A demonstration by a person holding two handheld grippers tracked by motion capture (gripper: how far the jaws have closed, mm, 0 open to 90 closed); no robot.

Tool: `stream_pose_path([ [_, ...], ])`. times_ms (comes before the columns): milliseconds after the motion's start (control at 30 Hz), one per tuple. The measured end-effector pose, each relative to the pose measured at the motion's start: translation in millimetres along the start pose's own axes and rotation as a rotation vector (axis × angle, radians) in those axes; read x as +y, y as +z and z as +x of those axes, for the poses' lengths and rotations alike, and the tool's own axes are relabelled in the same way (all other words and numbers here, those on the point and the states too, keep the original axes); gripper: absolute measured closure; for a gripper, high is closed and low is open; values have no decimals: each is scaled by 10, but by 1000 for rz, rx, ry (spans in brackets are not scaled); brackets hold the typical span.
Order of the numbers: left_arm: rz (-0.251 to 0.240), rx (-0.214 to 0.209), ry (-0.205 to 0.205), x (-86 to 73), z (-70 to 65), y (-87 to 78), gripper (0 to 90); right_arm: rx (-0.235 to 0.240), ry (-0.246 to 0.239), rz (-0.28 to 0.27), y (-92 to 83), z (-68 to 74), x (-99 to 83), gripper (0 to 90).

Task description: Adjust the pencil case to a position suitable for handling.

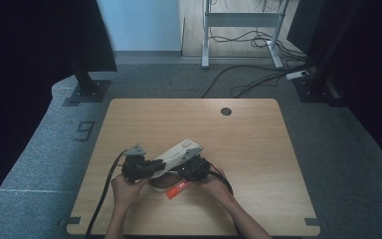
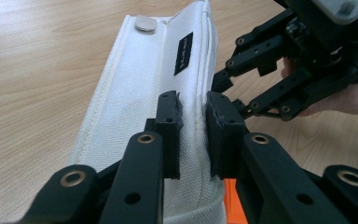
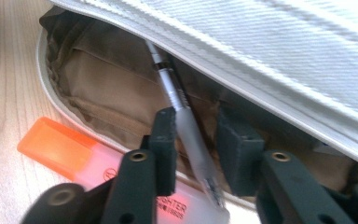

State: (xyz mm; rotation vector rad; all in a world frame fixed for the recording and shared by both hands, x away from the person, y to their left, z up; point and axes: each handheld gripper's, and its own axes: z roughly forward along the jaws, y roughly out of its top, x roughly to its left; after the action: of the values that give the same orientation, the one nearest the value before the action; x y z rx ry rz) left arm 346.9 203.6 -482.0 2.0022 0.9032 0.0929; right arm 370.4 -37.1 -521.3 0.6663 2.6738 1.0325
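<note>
Right gripper view: white pencil case (image 3: 270, 51), brown-lined, gaping.

Lab or office: wooden desk (image 1: 258, 149), grey carpet (image 1: 348, 149), trailing cables (image 1: 248, 79), desk frame (image 1: 241, 30).

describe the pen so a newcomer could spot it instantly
On the wooden table, find the white fabric pencil case whose flap the left gripper pinches. Under that flap, in the brown-lined opening, a slim clear-and-silver pen lies between the right gripper's jaws. The orange highlighter beside it is thicker.
</note>
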Motion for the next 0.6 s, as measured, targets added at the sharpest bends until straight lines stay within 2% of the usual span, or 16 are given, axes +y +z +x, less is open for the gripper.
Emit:
stream_pose_path([
  [300, 1, -2, -1, -1, 3, 2, 759, -41, 0, 28, -108, -79, -124, 590],
  [433, 2, -2, -1, -1, 3, 3, 759, -40, 3, 33, -107, -117, -159, 583],
  [600, 4, -3, -1, -2, 1, 5, 760, -70, -4, 37, -81, -135, -150, 590],
])
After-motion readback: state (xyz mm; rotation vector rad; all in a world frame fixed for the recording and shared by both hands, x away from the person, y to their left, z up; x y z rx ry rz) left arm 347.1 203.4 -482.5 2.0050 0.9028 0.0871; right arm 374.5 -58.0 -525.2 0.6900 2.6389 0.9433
